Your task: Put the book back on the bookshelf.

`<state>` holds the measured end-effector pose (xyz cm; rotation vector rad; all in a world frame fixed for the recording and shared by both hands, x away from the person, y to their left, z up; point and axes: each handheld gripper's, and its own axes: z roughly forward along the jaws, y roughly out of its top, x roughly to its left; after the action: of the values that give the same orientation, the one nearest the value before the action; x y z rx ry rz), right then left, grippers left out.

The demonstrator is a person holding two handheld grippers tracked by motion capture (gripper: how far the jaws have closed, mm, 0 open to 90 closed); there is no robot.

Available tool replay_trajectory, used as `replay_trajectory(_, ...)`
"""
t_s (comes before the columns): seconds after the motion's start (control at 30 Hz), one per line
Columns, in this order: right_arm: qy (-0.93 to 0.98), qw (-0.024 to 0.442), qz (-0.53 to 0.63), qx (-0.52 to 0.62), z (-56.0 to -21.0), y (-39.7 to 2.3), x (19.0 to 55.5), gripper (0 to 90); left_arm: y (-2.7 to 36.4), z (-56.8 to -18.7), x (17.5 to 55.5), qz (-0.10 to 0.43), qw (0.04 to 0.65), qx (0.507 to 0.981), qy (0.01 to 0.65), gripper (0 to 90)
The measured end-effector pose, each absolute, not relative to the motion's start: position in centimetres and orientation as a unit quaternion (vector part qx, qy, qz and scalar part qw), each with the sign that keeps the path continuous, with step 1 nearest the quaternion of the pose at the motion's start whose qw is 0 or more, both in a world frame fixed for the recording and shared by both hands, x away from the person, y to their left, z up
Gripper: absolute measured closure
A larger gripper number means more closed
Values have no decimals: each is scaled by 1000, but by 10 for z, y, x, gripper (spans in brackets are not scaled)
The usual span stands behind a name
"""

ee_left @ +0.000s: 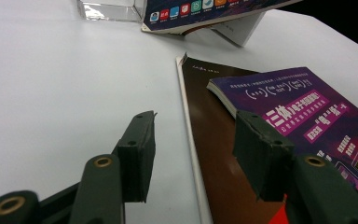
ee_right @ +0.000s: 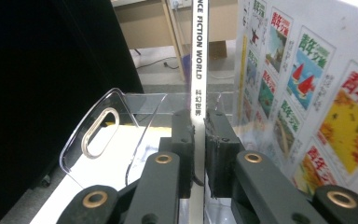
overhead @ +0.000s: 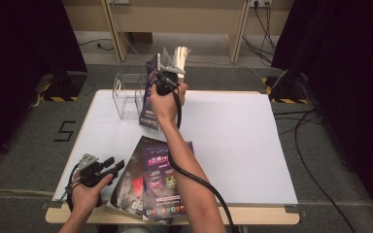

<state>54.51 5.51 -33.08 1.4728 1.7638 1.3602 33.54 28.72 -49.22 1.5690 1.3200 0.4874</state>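
Observation:
My right gripper (overhead: 166, 80) is raised over the far part of the table, shut on the white spine of a magazine (ee_right: 199, 56) that stands upright; its pads (ee_right: 219, 140) press both sides of the spine. The purple cover of that magazine (overhead: 151, 92) hangs beside a clear acrylic holder (overhead: 126, 94). My left gripper (overhead: 114, 165) rests low at the near left, open with nothing between its fingers (ee_left: 142, 149). Just right of it lie two magazines, a purple one (ee_left: 307, 112) on top of a dark one (ee_left: 214, 154).
The white table (overhead: 233, 141) has bare room at the right. In the right gripper view the clear holder (ee_right: 98, 130) has an oval handle cut-out, and a page of small coloured covers (ee_right: 307, 93) stands close on the right. Cables trail on the floor.

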Motion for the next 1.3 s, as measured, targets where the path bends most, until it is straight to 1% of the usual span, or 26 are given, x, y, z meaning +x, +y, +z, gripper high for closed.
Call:
replay_trajectory(0.17,641,232,513,522,-327,55,541,838,287,-492,336,201,494,648,544,481)
replay_trajectory(0.37,632,262,540,491,-312,60,535,838,287,-492,335,202,496,647,542,481)
replay_trajectory(0.63,612,269,566,482,-304,63,542,838,287,-491,335,201,497,648,540,482)
replay_trajectory(0.77,605,280,574,476,-301,66,548,838,287,-491,335,200,497,648,540,482)
replay_trajectory(0.9,602,280,577,476,-305,69,553,837,287,-491,335,201,499,648,539,483)
replay_trajectory(1.07,605,275,571,482,-322,74,557,836,288,-491,335,200,500,649,538,484)
replay_trajectory(1.13,604,279,571,481,-328,74,554,836,288,-492,335,200,500,648,539,485)
replay_trajectory(1.3,610,288,565,476,-328,69,546,832,287,-492,335,200,500,647,540,486)
